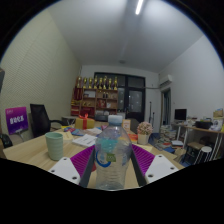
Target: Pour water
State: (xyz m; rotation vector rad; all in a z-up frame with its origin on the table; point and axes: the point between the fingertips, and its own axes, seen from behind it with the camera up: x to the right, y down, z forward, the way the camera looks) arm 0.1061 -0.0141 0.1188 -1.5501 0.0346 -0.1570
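A clear plastic water bottle [112, 155] with a pale cap and a small label stands upright between my two fingers. My gripper [112, 172] is shut on the bottle, with the purple pads [83, 162] pressed against both of its sides. The bottle appears lifted a little above the wooden table [30, 152]. A pale green cup [55, 146] stands on the table to the left of the bottle, beyond my left finger.
Small objects and papers [85, 140] lie on the table behind the bottle. A red box [85, 122] and a black chair [40, 118] stand further back left. Shelves with bottles [98, 95] line the far wall. A cluttered desk [200, 130] is at right.
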